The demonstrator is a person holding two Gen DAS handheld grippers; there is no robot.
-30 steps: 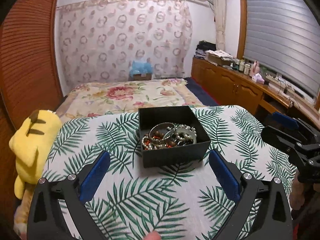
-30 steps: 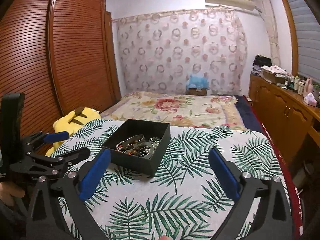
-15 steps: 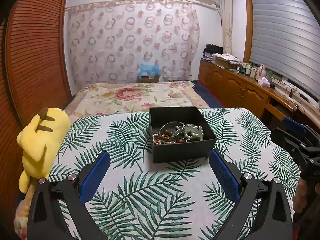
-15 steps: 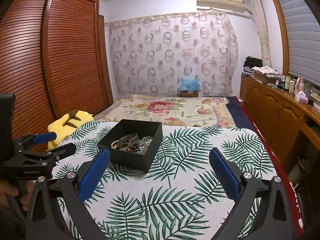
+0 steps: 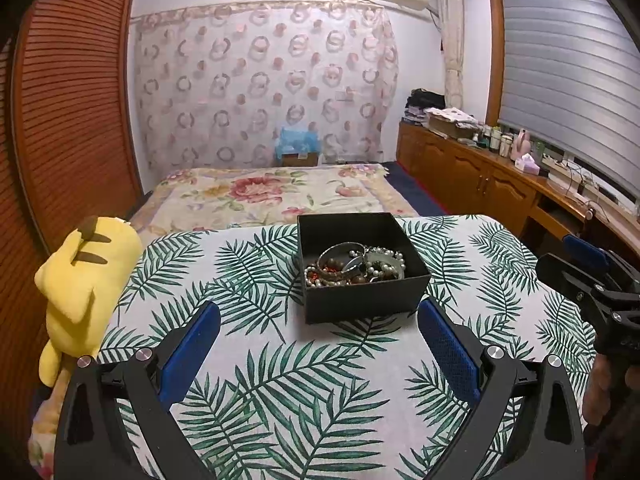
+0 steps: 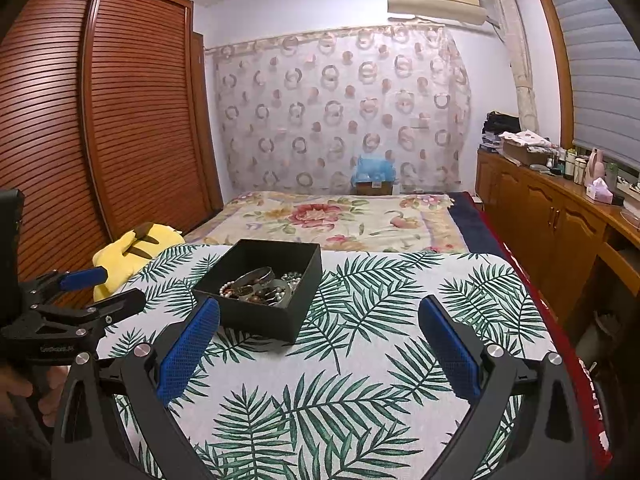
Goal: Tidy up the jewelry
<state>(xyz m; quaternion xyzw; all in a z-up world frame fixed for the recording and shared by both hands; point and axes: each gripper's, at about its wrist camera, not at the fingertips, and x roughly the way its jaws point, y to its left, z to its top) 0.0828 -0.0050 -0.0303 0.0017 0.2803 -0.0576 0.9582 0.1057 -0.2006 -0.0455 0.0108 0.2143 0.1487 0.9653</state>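
Observation:
A black open box (image 5: 362,300) stands on the palm-leaf tablecloth (image 5: 280,380). It holds a tangle of jewelry (image 5: 354,264): silver bangles, pearl strings, red and brown beads. The box also shows in the right wrist view (image 6: 260,318) with the jewelry (image 6: 260,286) inside. My left gripper (image 5: 318,344) is open and empty, just short of the box's near wall. My right gripper (image 6: 318,344) is open and empty, to the right of the box. Each gripper shows in the other's view: the right one (image 5: 588,276) at the right edge, the left one (image 6: 80,296) at the left edge.
A yellow plush toy (image 5: 86,280) lies at the table's left edge. Behind the table is a bed with a floral cover (image 5: 260,192). A wooden wardrobe (image 6: 100,120) stands on the left and a wooden counter with bottles (image 5: 500,168) on the right.
Both grippers have drawn back and up from the table, so the box looks smaller and farther. Both stay open and empty. The jewelry has not moved.

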